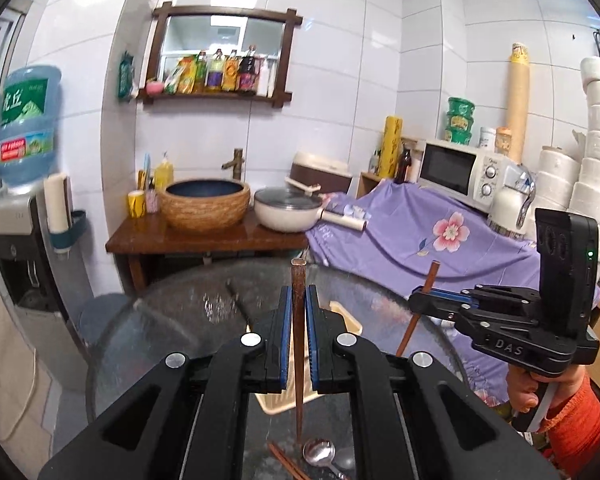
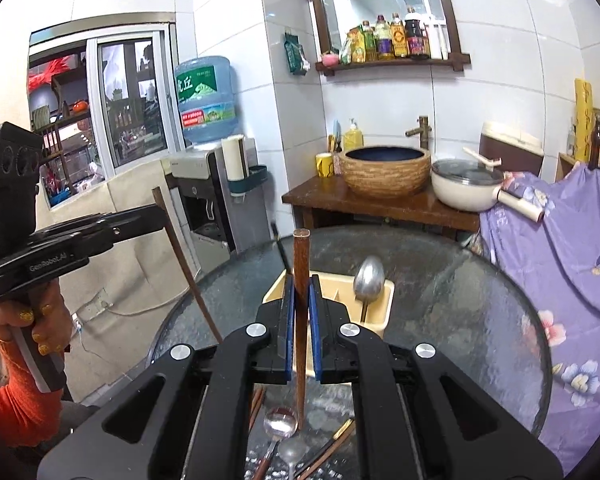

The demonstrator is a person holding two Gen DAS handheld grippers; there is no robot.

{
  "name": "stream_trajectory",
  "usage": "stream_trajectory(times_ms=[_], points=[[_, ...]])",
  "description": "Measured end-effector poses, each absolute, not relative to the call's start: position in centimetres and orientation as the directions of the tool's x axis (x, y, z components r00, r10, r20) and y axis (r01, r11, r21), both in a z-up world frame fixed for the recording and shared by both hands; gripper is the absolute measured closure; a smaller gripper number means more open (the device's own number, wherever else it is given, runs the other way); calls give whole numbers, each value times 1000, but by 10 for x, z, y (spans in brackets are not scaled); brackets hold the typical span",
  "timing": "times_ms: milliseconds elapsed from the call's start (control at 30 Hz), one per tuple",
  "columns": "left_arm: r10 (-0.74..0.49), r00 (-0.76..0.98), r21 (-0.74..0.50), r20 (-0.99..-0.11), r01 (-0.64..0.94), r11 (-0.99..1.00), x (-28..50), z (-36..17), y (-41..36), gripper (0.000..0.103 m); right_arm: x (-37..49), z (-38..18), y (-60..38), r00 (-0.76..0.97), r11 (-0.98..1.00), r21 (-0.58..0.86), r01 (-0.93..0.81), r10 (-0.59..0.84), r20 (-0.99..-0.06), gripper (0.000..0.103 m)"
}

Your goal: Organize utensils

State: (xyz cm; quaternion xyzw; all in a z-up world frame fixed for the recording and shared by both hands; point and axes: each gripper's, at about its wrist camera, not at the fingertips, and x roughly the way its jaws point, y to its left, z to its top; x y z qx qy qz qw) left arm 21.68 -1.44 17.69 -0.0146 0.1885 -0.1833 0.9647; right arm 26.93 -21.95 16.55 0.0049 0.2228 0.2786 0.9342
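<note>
Wooden chopsticks, one clenched upright in the left gripper (image 1: 299, 312) and one in the right gripper (image 2: 301, 312), could twist or slip before reaching the cream utensil holder (image 2: 380, 304).

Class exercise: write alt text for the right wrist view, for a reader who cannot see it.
The right gripper is shut on an upright wooden chopstick above a round glass table. Behind it stands a cream utensil holder with a metal spoon in it; at left, the left gripper grips another chopstick.
</note>
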Motion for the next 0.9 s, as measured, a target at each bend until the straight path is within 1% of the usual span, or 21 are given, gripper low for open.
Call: stream_trajectory(times_ms=[267, 333, 467, 600, 667, 733, 833, 900], points=[[-360, 888, -96, -286, 347, 933, 238, 233, -20, 96, 303, 230, -222, 778, 851, 141, -506, 521, -351, 96], [-342, 903, -96, -260, 329, 940, 245, 247, -22, 96, 313, 247, -222, 798, 861, 134, -491, 507, -326, 96], [-322, 913, -107, -251, 304, 947, 260, 258, -27, 96, 331, 263, -217, 832, 884, 109, -454, 465, -303, 96], [-308, 908, -119, -283, 285, 951, 279, 248, -34, 96, 348, 249, -211, 843, 899, 103, -426, 436, -316, 96], [-287, 909, -116, -302, 264, 958, 289, 233, -36, 96, 355, 233, -208, 840, 903, 105, -416, 426, -335, 96], [-268, 909, -114, -320, 243, 963, 297, 217, -38, 99, 361, 212, -203, 836, 908, 95, -409, 414, -360, 96], [-282, 886, -136, -368, 249, 959, 312, 193, -40, 99, 365, 187, -198, 824, 910, 89, -406, 406, -396, 96], [-262, 889, -130, -376, 229, 965, 318, 181, -40, 99, 366, 174, -196, 820, 912, 86, -400, 399, -410, 96]])
